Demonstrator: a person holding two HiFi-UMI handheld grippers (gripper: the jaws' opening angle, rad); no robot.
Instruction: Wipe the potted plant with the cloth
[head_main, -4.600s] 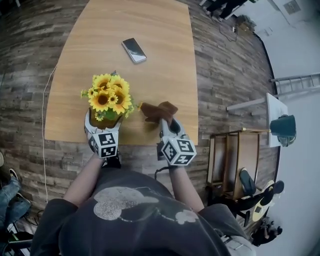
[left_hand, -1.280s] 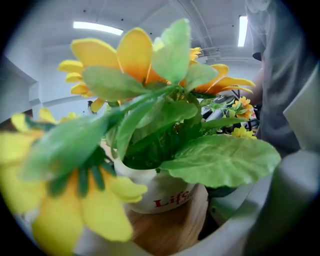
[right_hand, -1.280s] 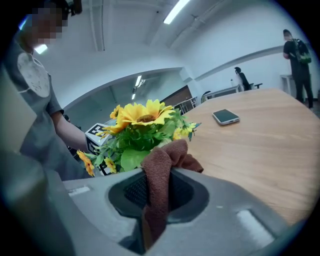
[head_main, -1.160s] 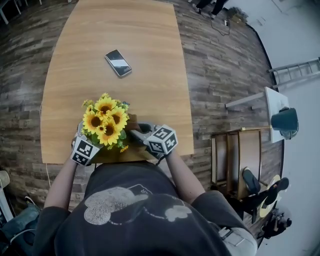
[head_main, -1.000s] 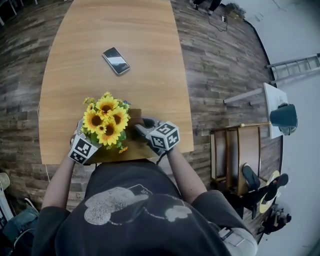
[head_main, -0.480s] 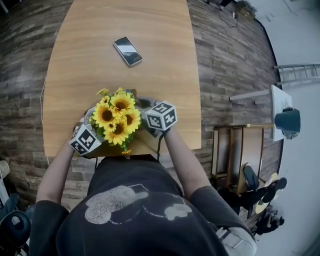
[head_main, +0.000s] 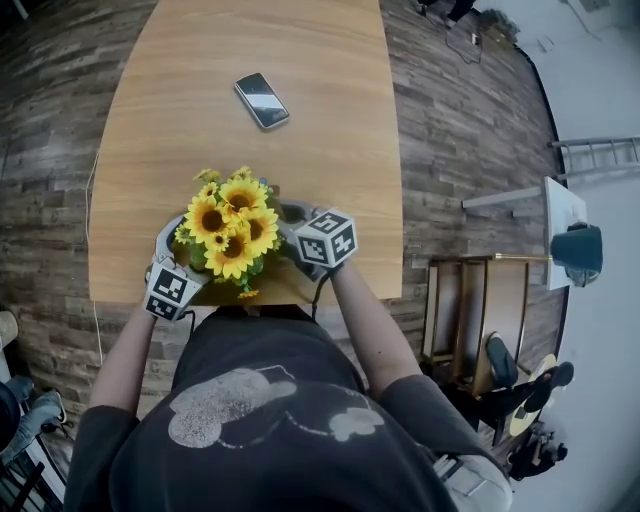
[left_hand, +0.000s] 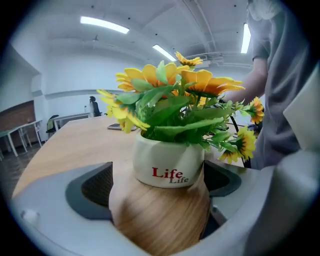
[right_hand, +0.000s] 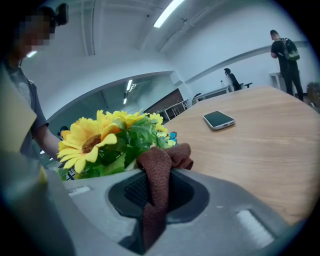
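My left claw (left_hand: 159, 192) has its jaws closed in on the potted plant (left_hand: 170, 125). They clamp the wood-grained lower body of the pot (left_hand: 167, 172) from both sides, and the white band lettered "Life" sits just above the pads. From the head view the plant stands near the counter's (head_main: 200, 130) near edge, close in front of me. Its sunflowers (head_main: 232, 222) hide the pot and its stems rise straight up, so the long axis is vertical.

My right claw (right_hand: 157, 200) sits just beside the plant on its right, so the blooms lie to that claw's left. It is the arm that wipes, I judge, while the left one steadies. Its jaws are pinched nearly together on the brown cloth (right_hand: 159, 167). The cloth's bunched free end pokes up right at the green leaves, though I can't tell whether it touches them. A phone (head_main: 262, 100) lies well apart, further up the counter.
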